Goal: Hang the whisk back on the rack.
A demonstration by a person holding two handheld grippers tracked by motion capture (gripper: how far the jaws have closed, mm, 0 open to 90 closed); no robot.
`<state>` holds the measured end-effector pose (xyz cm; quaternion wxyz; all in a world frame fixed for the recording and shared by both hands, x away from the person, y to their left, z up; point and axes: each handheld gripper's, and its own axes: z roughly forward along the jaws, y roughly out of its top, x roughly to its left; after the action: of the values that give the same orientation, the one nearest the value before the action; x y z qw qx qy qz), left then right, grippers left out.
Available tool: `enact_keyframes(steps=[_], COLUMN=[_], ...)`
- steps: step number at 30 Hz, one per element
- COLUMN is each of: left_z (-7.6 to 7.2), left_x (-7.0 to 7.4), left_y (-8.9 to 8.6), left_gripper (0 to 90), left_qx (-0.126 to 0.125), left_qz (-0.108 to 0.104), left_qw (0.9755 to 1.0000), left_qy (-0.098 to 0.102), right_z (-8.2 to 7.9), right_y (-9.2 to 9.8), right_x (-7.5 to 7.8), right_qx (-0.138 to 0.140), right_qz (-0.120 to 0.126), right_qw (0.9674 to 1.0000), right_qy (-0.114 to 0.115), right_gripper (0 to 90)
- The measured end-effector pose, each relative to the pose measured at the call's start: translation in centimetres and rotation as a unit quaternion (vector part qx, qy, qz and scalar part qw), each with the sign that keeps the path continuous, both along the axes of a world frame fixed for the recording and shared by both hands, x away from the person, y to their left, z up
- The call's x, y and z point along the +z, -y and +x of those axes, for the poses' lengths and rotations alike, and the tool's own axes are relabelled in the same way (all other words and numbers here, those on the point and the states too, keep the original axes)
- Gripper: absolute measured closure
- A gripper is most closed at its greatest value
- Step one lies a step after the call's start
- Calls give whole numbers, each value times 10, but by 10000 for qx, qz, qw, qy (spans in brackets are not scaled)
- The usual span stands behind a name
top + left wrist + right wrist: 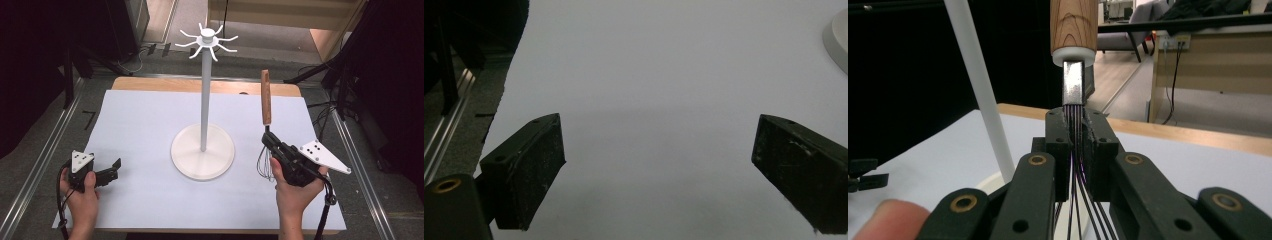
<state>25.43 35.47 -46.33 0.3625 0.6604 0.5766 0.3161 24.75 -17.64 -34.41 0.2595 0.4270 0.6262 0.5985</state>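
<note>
Centrally, a white utensil stand [203,150] rests on the white sheet [140,130] that covers the wooden table [150,83]: a round base, a slim upright pole [204,100], and a crown of curved hooks [207,41] at the top, all of them bare.

Right side: the right gripper [272,141], held in the person's right hand [295,192], pinches a whisk [265,120] by its wires just below the metal neck. The whisk stands nearly upright, its wooden handle [266,96] pointing up and its wire loops hanging below the jaws, near the right edge of the stand's base but apart from it. In the right gripper view, the black jaws are pressed together on the bundle of wires [1076,150], with the metal ferrule [1074,85] and the handle's lower end [1074,25] rising directly above them; the stand's pole [980,90] passes to the left, not touching the whisk.

Left side: the left gripper [114,169], held in the person's left hand [82,197], sits low over the sheet near the table's front left corner, well apart from the stand. In the left gripper view, its two jaws are spread wide with nothing between them but bare sheet [659,100]; an arc of the stand's base [838,37] shows at the upper right.
</note>
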Motion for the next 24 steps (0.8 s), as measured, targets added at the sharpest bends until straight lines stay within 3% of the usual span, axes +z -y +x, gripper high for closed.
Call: enact_keyframes(steps=[6,7,11,24], left_z=[0,0,0,0], left_x=[0,0,0,0], left_y=[0,0,0,-1], left_gripper=[71,71,72,71], left_qx=[4,5,3,-10], left_qz=[-4,-2,-15,-10], left_qw=[10000,10000,10000,10000], left_qy=[-6,-16,3,-10], right_z=[-3,-4,-5,-3], right_y=[-5,-7,-12,-28], right_x=[11,15,22,38], right_qx=[50,85,210,353], right_qz=[19,42,-9,24], right_qw=[9998,9994,9985,9959], right_qy=[183,326,509,831], right_gripper=[849,849,848,848])
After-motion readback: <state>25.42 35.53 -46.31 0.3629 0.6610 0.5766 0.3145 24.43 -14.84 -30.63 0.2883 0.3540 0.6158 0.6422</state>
